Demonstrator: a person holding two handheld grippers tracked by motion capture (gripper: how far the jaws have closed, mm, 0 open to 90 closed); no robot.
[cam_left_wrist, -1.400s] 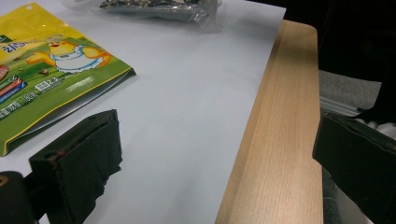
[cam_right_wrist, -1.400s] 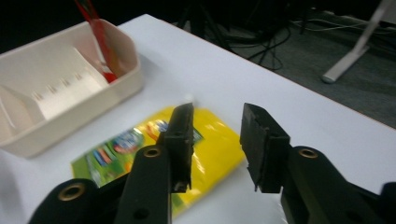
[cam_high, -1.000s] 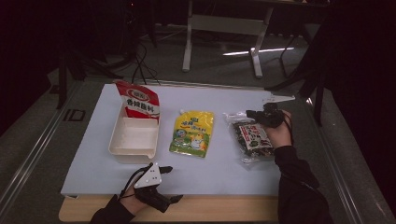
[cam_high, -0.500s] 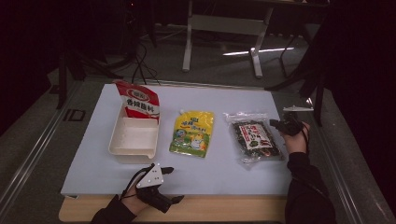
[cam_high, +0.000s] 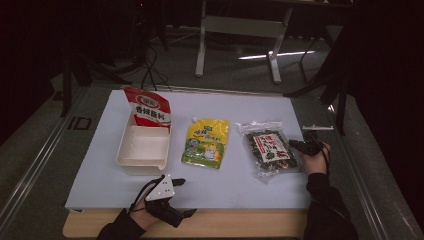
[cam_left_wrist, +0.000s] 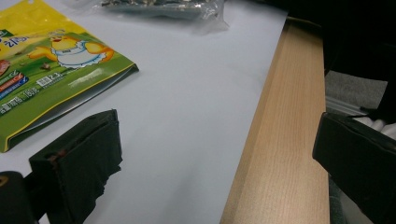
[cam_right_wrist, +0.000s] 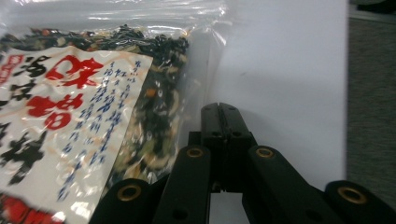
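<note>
Seaweed bag (cam_high: 268, 152) lies flat toward the right of the bench (cam_high: 240, 187), a crinkly clear pouch of dark flakes with a white label in red and black script. My right hand-held gripper (cam_high: 299, 146) sits just beside its right edge, low over the white sheet; in the right gripper view its black jaws are pressed together with nothing between them, tips next to the bag's clear seam.

Nearest me, the left hand-held gripper (cam_high: 181, 197) rests at the front edge, jaws spread wide, one over the white sheet and one over the pale wood strip. Beyond it lies a glossy yellow-green pouch (cam_high: 206, 142) with a cartoon figure, flat and rectangular. Left of that stands a cream plastic tray (cam_high: 142, 148), rounded at the corners, with a red-and-white packet (cam_high: 149, 108) leaning at its far end.

Against a second ago, my right hand has come off the bag's far corner, swung to its right side and dropped lower. The left hand has kept its place, and the bag hasn't shifted.
</note>
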